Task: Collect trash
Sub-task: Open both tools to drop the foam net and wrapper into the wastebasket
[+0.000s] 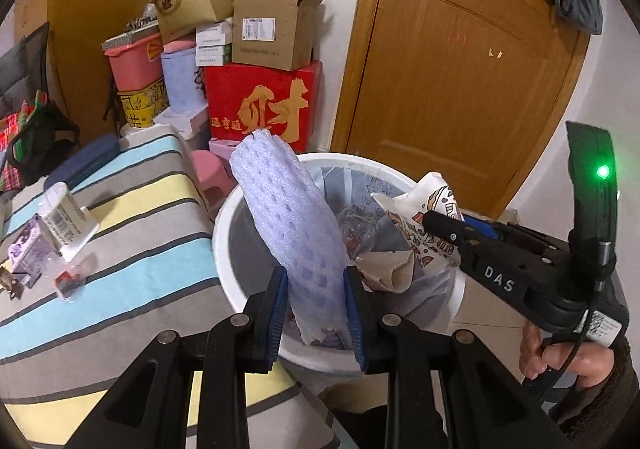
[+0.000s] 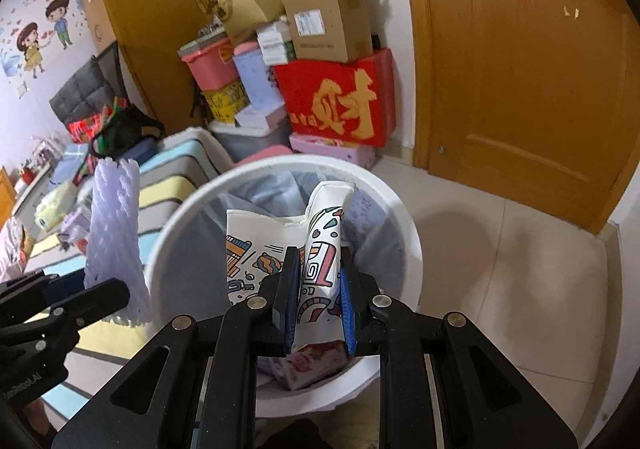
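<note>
1. Squeezing a purple foam net sleeve (image 1: 294,233) between the blue pads of the left gripper (image 1: 316,305), jaws nearly closed on it.
2. Holding that sleeve tilted, right over the white trash bin (image 1: 224,245), top end leaning left.
3. Lying on the striped bed cover (image 1: 132,249) at the far left: a white tube (image 1: 66,219), a small purple box (image 1: 26,249).
4. Sitting inside the bin: crumpled paper and wrappers (image 1: 384,265).
5. Pinching a white snack bag with colorful drawings (image 2: 320,261) in the right gripper (image 2: 318,309), jaws narrow, tight on it.
6. Hanging that bag over the bin's open mouth.
7. Gripping the right gripper's handle: a hand (image 1: 560,353).
8. Standing behind the bin: a red box (image 1: 260,105), stacked boxes, a brown door (image 1: 460,69).
</note>
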Motion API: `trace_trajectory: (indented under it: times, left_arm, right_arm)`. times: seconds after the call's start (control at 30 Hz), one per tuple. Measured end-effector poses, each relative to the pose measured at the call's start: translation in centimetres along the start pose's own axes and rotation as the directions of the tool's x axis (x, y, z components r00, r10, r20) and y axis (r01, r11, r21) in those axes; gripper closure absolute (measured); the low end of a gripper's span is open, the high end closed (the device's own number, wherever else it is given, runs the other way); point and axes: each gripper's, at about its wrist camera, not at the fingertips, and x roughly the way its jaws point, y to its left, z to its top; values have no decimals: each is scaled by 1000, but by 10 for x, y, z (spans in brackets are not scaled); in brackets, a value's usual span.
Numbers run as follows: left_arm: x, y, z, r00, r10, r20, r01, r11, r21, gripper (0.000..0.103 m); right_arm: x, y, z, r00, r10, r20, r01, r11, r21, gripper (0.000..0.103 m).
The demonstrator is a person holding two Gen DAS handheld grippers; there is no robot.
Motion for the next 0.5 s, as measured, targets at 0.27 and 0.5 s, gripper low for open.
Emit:
trace_trajectory:
  times: [0.27,0.5]
  left_arm:
    - [13,4,4,1000,-1,-10,1,1000,-15,64]
    - [9,12,2,1000,-7,1,7,999,-40,46]
  right_arm:
    - [7,-3,-2,999,-28,-22,27,999,-35,84]
    - [6,-3,-3,999,-46,-19,45,998,-40,47]
